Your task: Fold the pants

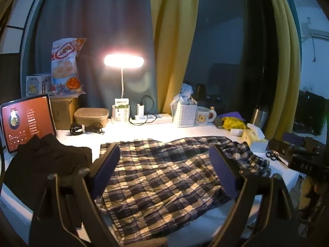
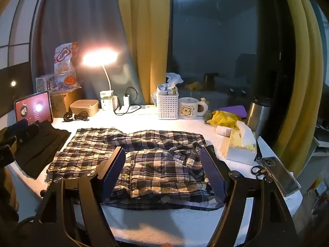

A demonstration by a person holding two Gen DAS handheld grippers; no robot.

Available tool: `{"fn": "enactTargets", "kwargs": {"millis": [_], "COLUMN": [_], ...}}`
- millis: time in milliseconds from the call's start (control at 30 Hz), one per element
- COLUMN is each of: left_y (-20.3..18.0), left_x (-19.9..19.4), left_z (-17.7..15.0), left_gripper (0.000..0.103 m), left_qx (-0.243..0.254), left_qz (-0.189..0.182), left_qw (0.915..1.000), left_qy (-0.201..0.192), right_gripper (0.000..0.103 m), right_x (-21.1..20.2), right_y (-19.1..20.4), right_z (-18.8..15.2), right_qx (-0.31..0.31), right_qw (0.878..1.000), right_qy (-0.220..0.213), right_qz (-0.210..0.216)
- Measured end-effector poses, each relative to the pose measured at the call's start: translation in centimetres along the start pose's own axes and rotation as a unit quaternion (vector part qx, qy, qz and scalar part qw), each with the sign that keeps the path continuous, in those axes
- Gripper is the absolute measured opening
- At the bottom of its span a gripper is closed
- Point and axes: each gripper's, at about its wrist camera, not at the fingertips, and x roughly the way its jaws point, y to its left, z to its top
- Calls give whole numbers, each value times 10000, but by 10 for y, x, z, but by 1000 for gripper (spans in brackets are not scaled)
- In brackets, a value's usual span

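On the lamp-lit white table (image 2: 164,222) the checked pants (image 2: 144,164) lie partly folded; left gripper (image 1: 164,168) and right gripper (image 2: 164,170) hover spread, empty; next, probably pinch an edge for another fold

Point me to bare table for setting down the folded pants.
Free: white strip between plaid pants and back row, from cable coil to mug; near edge of table in front of the pants. Crowded: black garment left; tissue box, scissors, phone right.

Pants (image 2: 131,156) on table (image 2: 185,216), lamp (image 2: 100,58) behind
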Motion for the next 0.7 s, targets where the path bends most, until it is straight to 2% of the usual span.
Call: {"fn": "enactTargets", "kwargs": {"millis": [300,400,700], "left_y": [5,1,-6], "left_x": [1,0,-2], "left_z": [-2,-5,-3], "left_gripper": [89,89,89], "left_qx": [-36,35,133], "left_qz": [-84,-230,-234], "left_qw": [9999,9997,9996], "left_qy": [66,115,118], "right_gripper": [78,78,78], "right_x": [-4,-7,-5], "right_y": [-1,1,0], "right_z": [2,2,2], "right_qx": [23,1,0], "right_qw": [10000,10000,10000], "right_qy": [-7,-25,-19], "right_qz": [55,30,41]}}
